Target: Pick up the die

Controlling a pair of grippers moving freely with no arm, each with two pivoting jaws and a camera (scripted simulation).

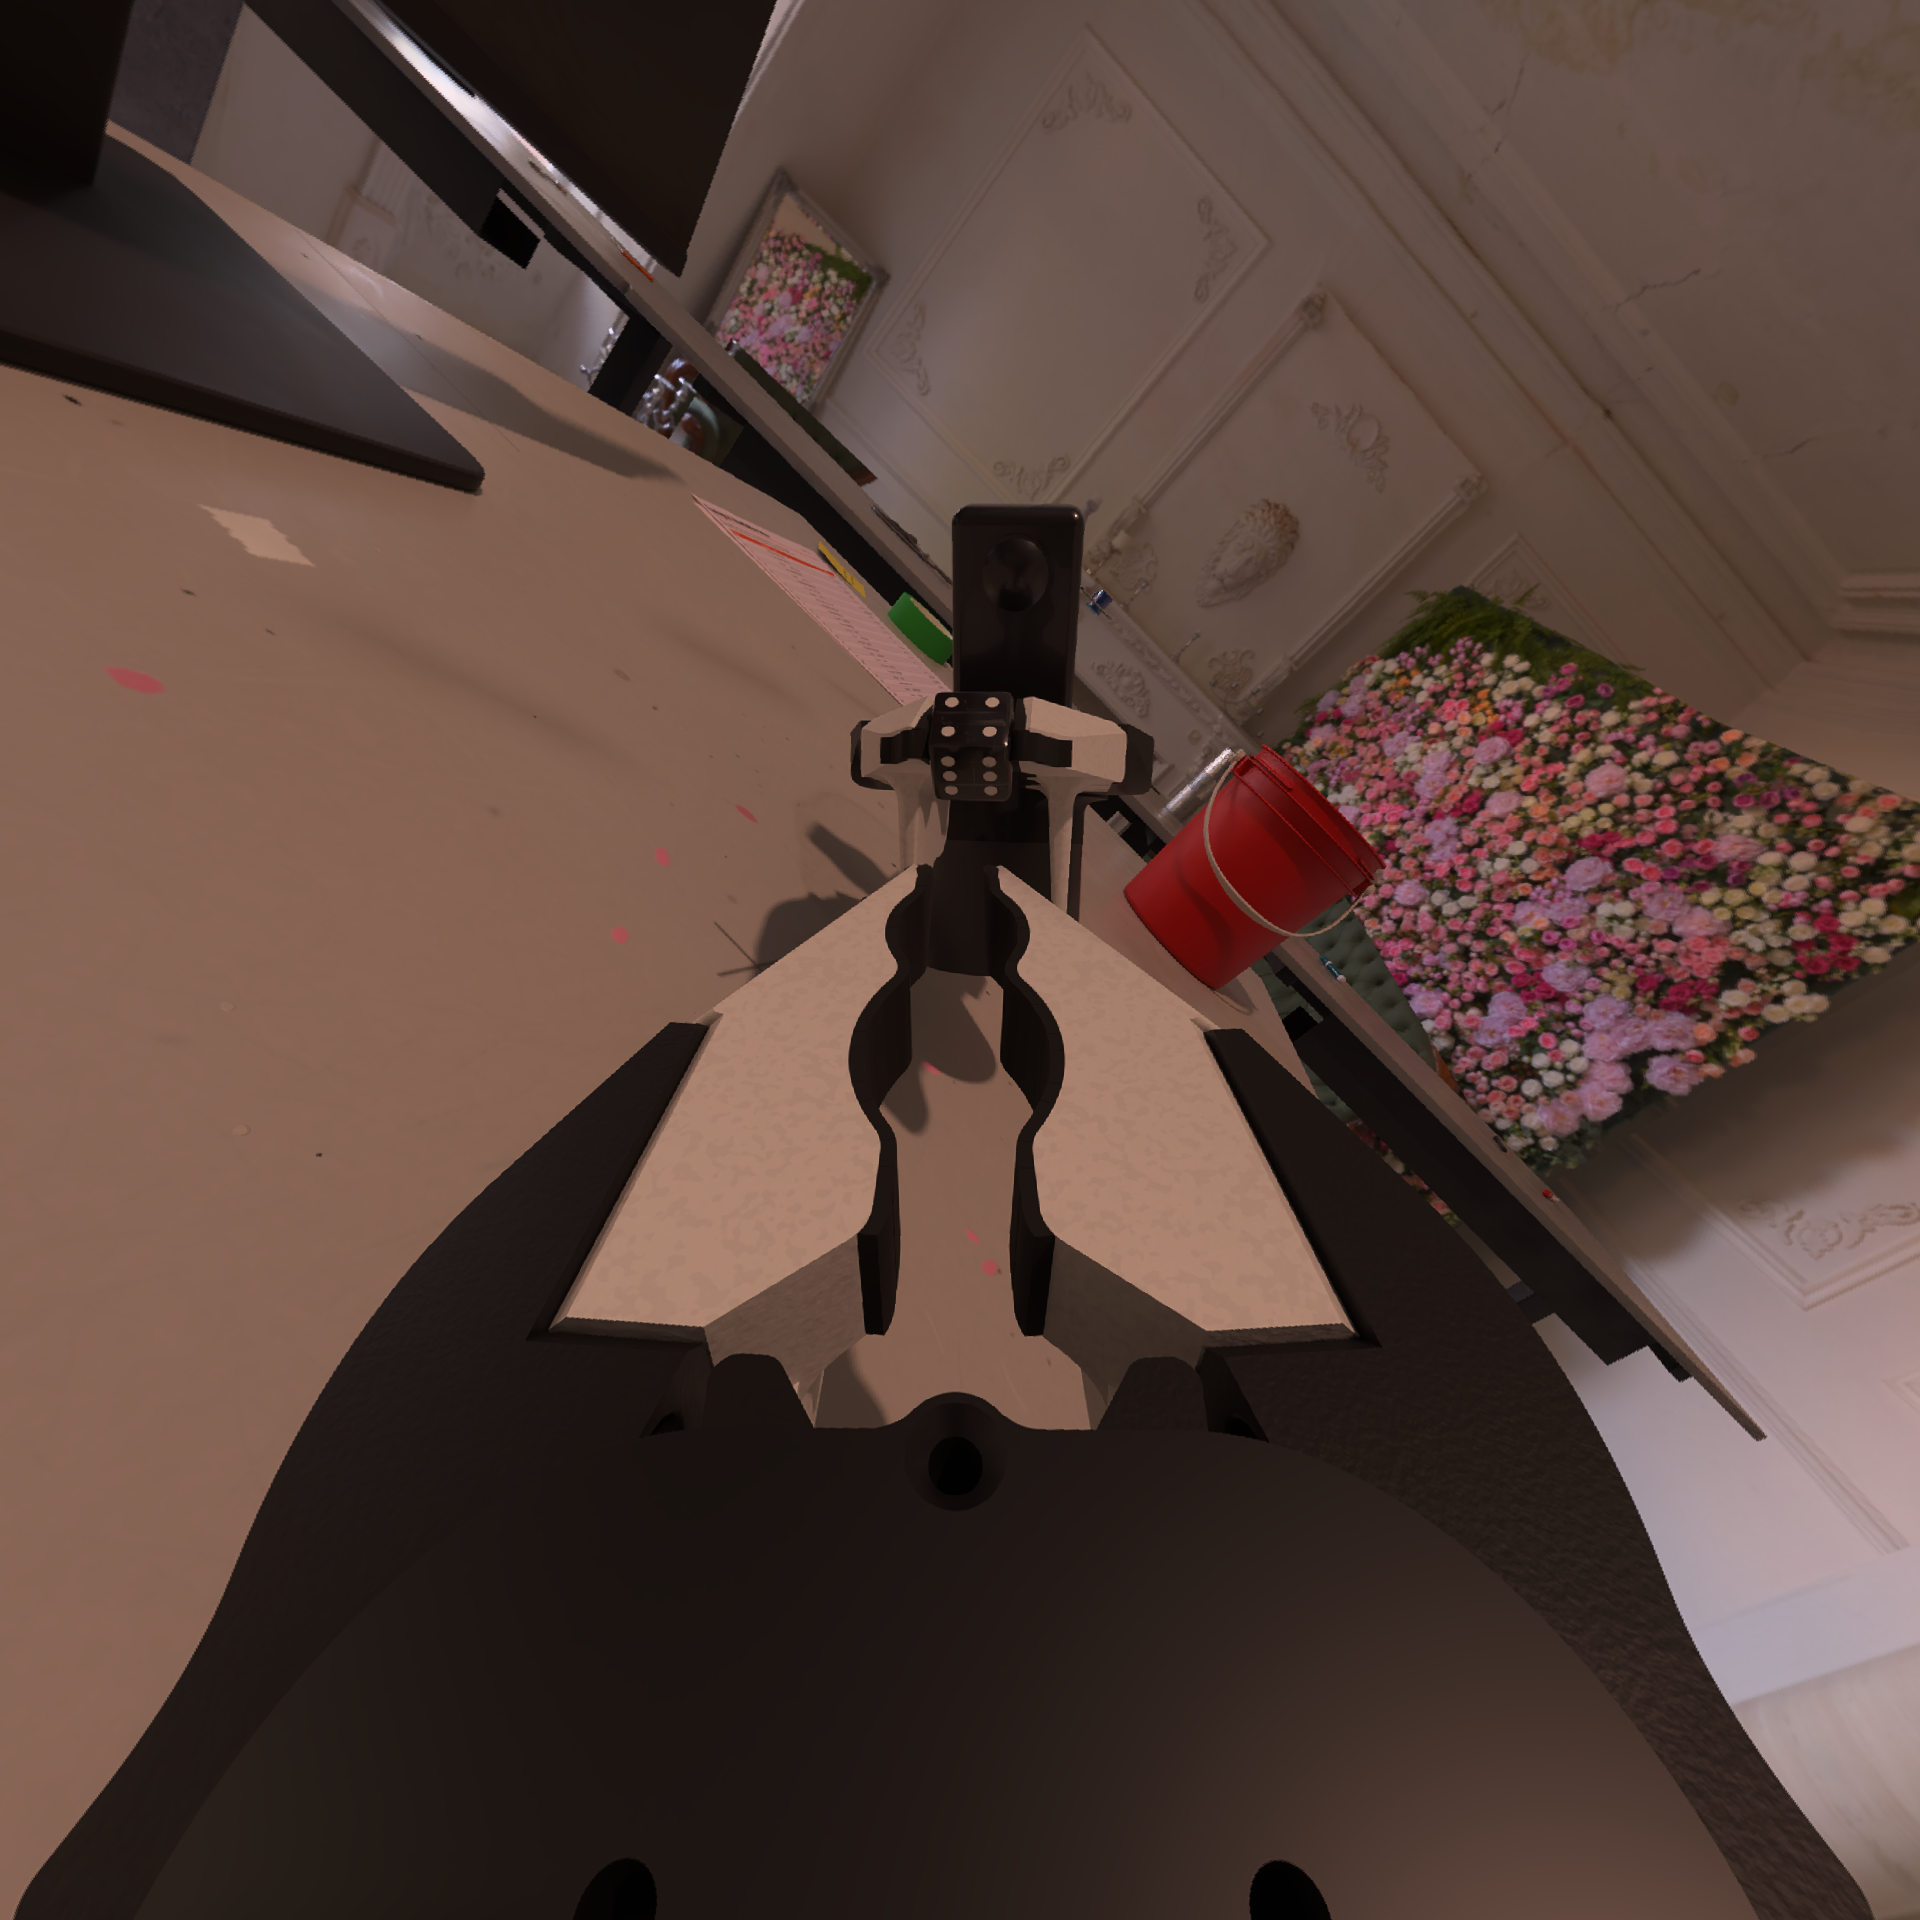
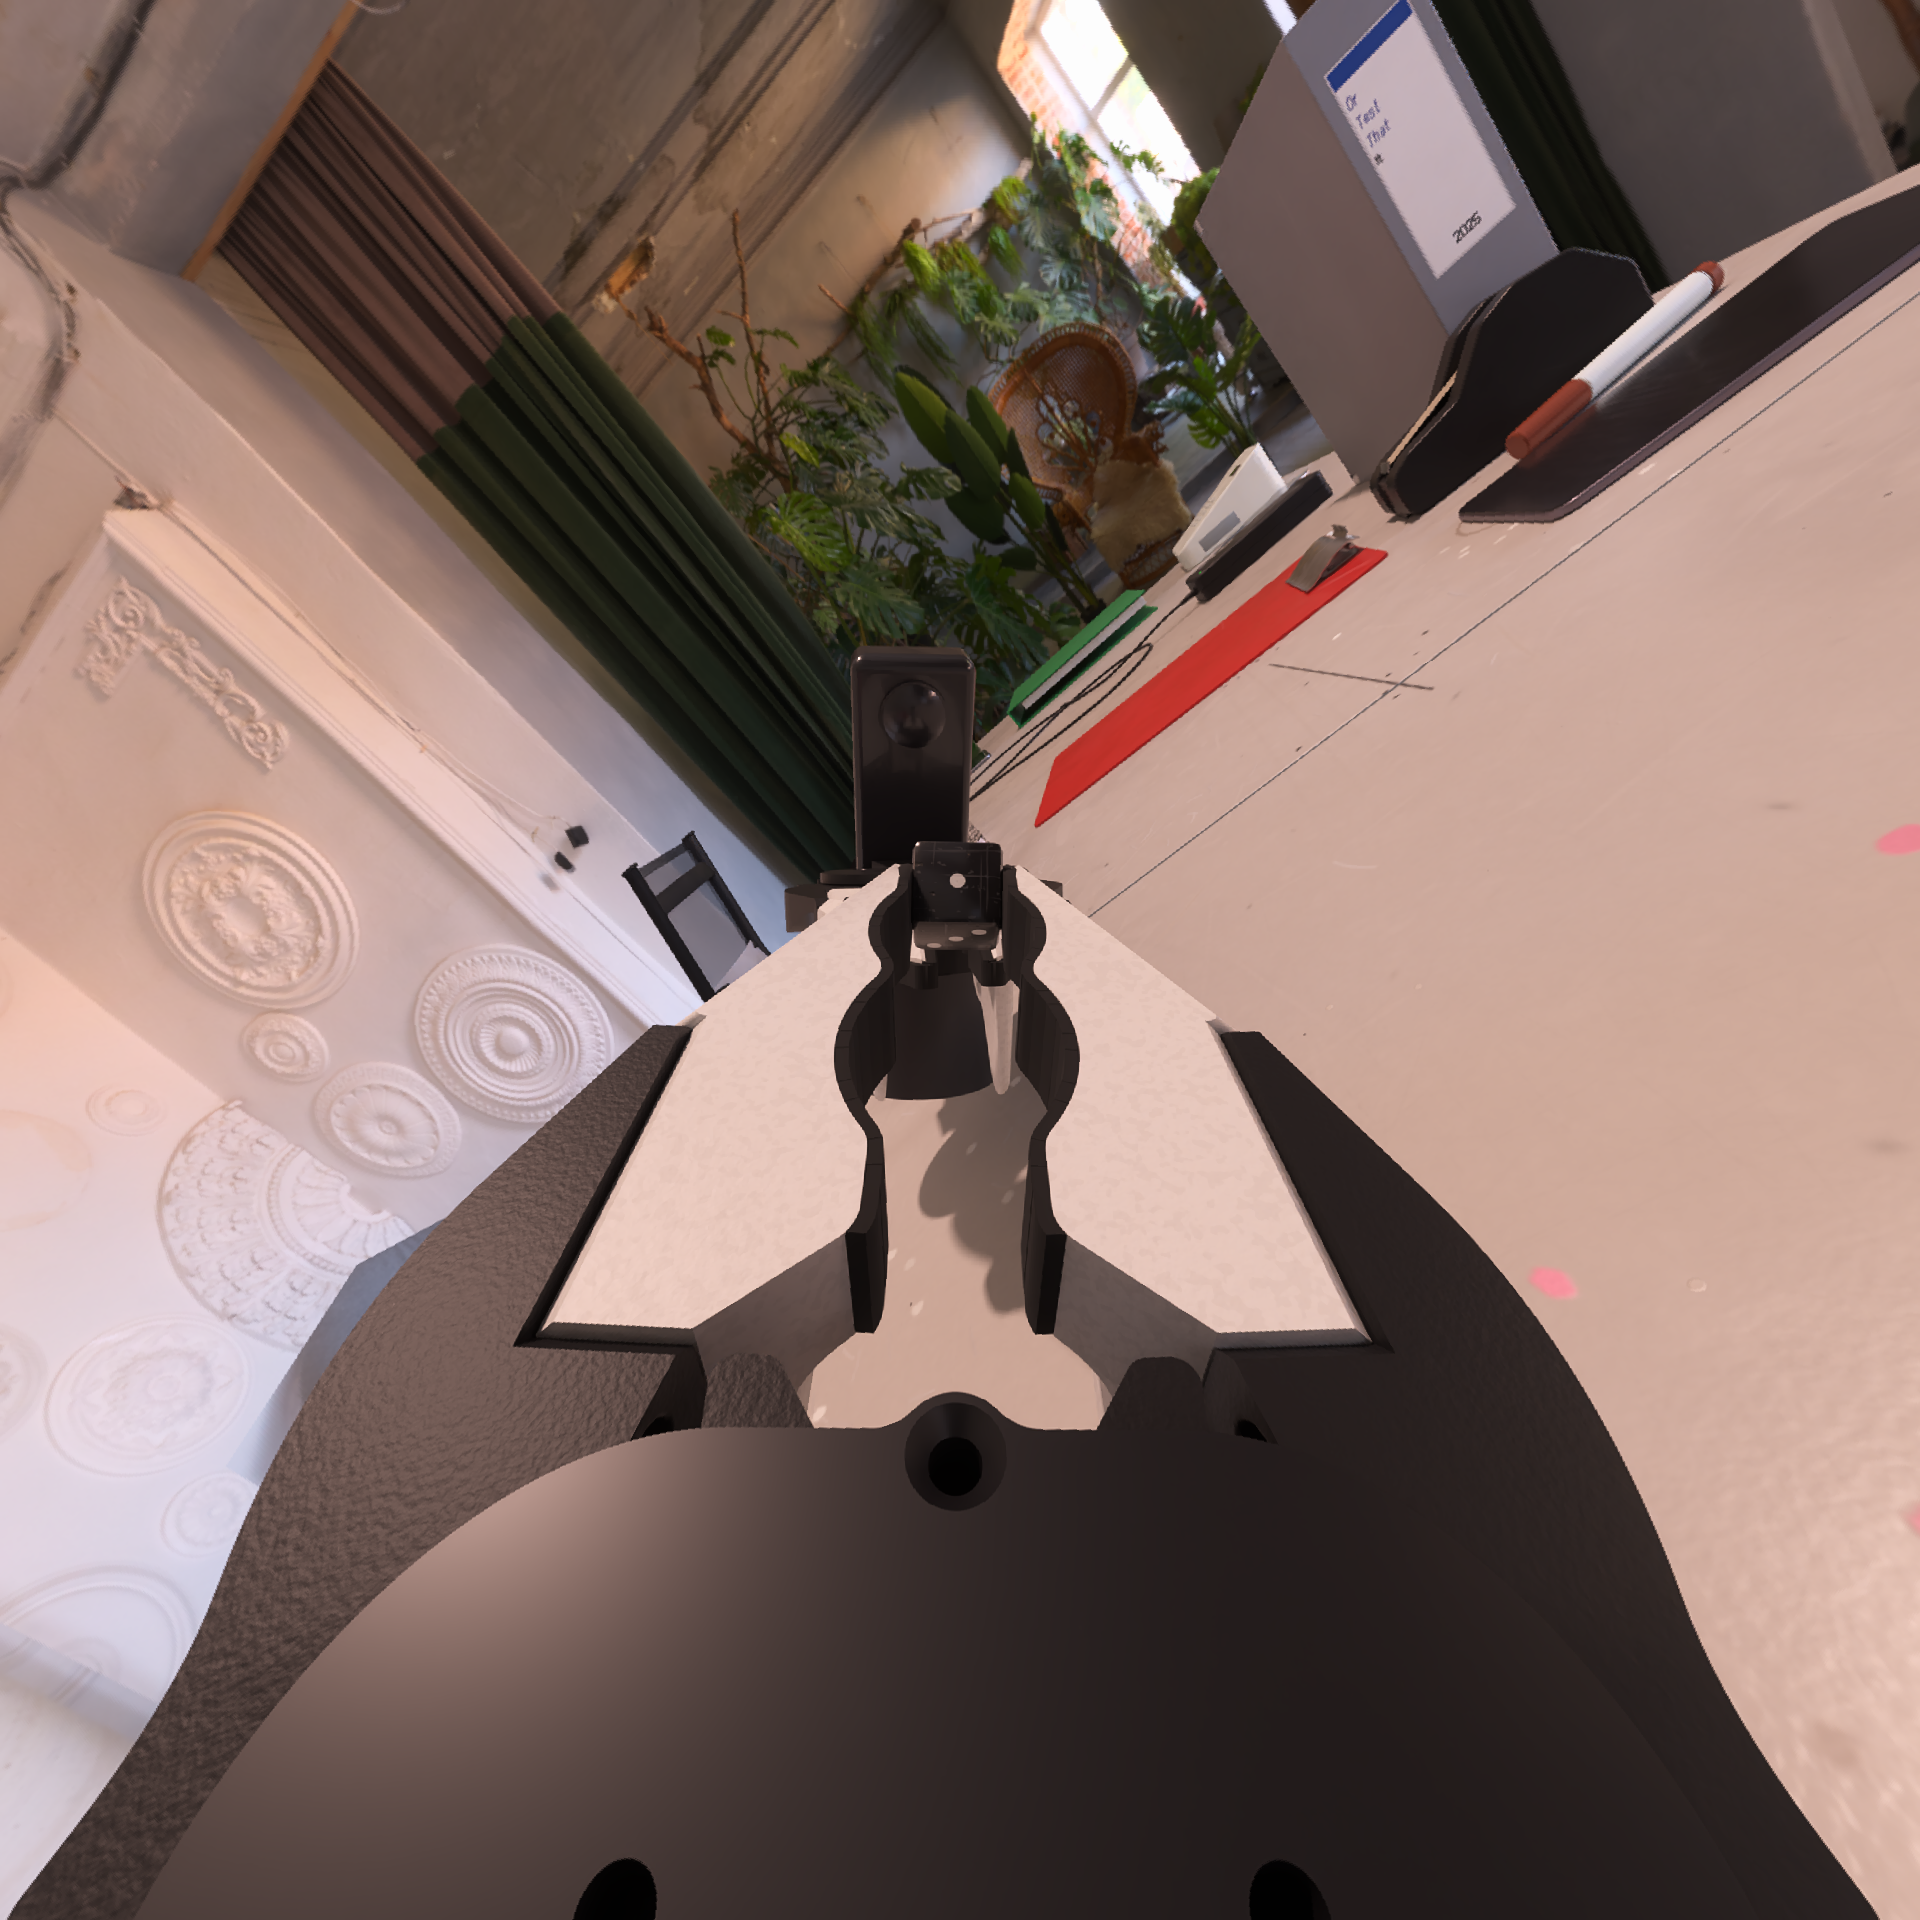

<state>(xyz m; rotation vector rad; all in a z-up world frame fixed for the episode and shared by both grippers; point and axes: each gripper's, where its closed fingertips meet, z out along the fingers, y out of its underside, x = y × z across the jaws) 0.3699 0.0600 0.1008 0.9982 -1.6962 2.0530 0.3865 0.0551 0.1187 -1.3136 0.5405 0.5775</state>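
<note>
Two grippers: the left gripper (image 1: 958, 894) and the right gripper (image 2: 956, 902) face each other nose to nose above the table (image 1: 312, 831).
Right tongs: clamped on the die (image 1: 972, 756), one pad on each of two opposite faces, right at the fingertips.
Left tongs: a narrow gap between them and nothing in it; my left view looks through that gap at the die beyond the tips.
Where the die is: in the right gripper's pinch, clear of the tabletop, just ahead of the left fingertips and not touching them as far as I can see.
Why held so: I judge the tip pinch on flat, parallel faces gives a small cube its firmest hold, and the left gripper sits close as a watcher or a backup.
Die's look: black, faintly marbled, with white pips; six pips face my left camera, a single pip faces my right one.
Nearby: a red bucket (image 1: 1247, 873) stands at the table's far edge, well apart from the die.
Progress: I reckon the pick is essentially made.
</note>
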